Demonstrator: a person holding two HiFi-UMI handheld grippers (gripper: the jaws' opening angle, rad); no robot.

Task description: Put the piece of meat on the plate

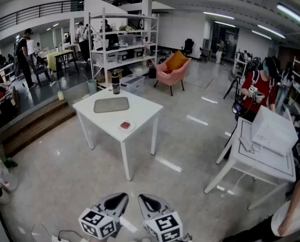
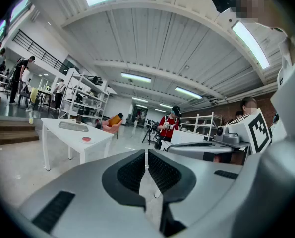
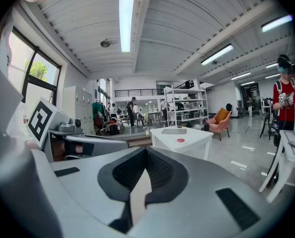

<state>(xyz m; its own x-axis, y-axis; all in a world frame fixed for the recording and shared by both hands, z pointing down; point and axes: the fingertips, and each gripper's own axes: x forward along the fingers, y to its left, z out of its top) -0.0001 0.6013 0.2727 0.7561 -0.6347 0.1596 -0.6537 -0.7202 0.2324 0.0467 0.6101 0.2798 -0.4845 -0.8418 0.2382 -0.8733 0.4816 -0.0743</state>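
A small red piece of meat [image 1: 125,125] lies on a little white plate [image 1: 127,129] near the front edge of a white table [image 1: 139,112] some way ahead of me. A flat grey tray [image 1: 111,105] and a dark bottle [image 1: 115,83] stand on the same table. Both grippers are low at the bottom of the head view, far from the table. My left gripper [image 1: 120,198] is shut and holds nothing. My right gripper [image 1: 143,199] is shut and empty too. The left gripper view shows the meat [image 2: 86,139] beyond its shut jaws [image 2: 147,155]. The right gripper view shows the meat [image 3: 180,141] past its own shut jaws [image 3: 146,151].
A second white table [image 1: 260,158] with a white box [image 1: 274,130] stands at the right, a person in red [image 1: 259,92] behind it. White shelving [image 1: 123,39] and a pink chair [image 1: 173,70] are at the back. Wooden steps [image 1: 34,126] rise at the left.
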